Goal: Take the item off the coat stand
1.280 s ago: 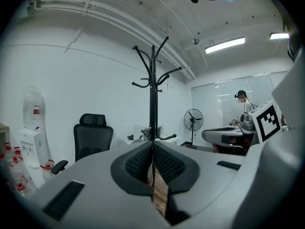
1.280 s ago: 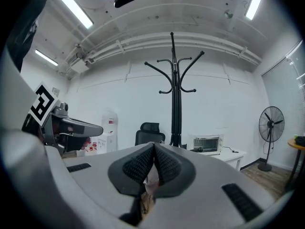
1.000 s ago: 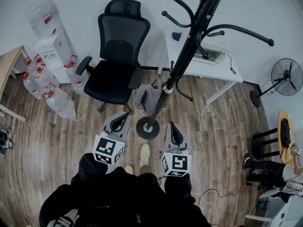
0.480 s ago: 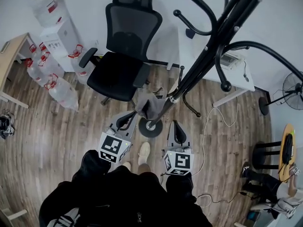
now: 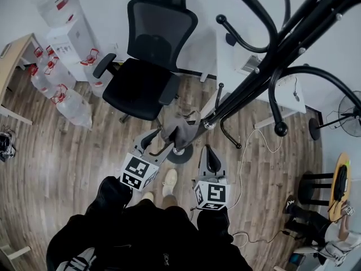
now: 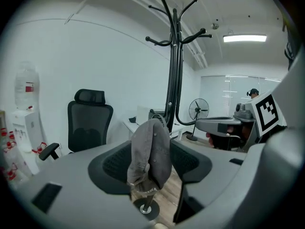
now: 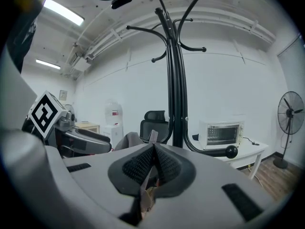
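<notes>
A grey cap (image 5: 179,131) hangs on a low hook of the black coat stand (image 5: 265,75), just above the stand's round base (image 5: 180,156). My left gripper (image 5: 159,141) is at the cap, and its jaws are opening. In the left gripper view the cap (image 6: 150,154) hangs between the two pads (image 6: 116,162), which stand apart from it. My right gripper (image 5: 207,149) sits to the right of the base, its jaws shut. In the right gripper view the right gripper (image 7: 153,149) points at the stand's pole (image 7: 175,80), and the cap (image 7: 127,140) shows to the left.
A black office chair (image 5: 149,66) stands behind the stand. Water bottles (image 5: 67,103) and a dispenser (image 5: 62,33) are at the left. A white desk with an oven (image 7: 220,133), a fan (image 5: 350,114), a stool (image 5: 316,185) and floor cables (image 5: 248,151) are at the right.
The view has drawn closer to the stand. My left gripper has moved up to the cap and its jaws have gone from shut to spread around it. The right gripper has hardly moved.
</notes>
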The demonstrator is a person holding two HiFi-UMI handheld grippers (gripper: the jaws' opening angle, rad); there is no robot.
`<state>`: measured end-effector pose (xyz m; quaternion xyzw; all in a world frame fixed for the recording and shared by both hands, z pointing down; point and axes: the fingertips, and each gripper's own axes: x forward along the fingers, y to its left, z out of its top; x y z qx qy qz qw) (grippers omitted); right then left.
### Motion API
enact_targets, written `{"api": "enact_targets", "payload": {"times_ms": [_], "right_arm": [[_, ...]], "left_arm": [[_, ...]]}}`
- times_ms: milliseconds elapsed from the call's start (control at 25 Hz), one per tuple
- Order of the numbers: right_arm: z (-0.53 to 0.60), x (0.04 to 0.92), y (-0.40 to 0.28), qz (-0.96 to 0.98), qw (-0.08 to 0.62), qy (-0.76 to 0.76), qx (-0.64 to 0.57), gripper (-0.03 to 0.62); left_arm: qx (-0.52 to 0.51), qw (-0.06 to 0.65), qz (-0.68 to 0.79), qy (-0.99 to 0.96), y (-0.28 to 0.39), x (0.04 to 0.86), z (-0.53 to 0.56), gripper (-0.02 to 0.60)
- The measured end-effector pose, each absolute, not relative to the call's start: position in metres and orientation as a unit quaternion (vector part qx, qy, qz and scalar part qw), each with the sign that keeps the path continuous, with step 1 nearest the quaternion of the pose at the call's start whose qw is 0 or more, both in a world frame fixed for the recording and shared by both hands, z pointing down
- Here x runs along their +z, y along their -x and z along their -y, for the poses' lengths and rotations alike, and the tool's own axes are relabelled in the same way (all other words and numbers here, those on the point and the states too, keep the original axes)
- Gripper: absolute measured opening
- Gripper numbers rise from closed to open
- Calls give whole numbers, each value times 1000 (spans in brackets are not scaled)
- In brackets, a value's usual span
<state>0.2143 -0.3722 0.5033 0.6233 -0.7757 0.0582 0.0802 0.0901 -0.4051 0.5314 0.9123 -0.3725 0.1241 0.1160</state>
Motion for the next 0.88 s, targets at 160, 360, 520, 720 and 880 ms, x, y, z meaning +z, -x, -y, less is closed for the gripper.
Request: {"api": "enact_targets", "payload": {"times_ms": [160, 360, 520, 720, 880], "right_arm": [[373, 508, -217, 771, 84, -628, 61, 17], [373, 514, -224, 765, 88, -635, 66, 17], [376, 516, -231, 761, 90, -639, 69, 17], [378, 517, -233, 759, 90, -641, 71, 17], [379, 520, -232, 758, 91, -641, 71, 17]], "left_arm": [[151, 127, 363, -911, -95, 551, 414, 269], [167, 126, 365, -907, -104, 566, 428, 272], [174, 121, 377, -902, -105, 571, 437, 264], [179, 105, 399, -893, -100, 568, 443, 55], [174, 113, 400, -893, -98, 570, 444, 41]]}}
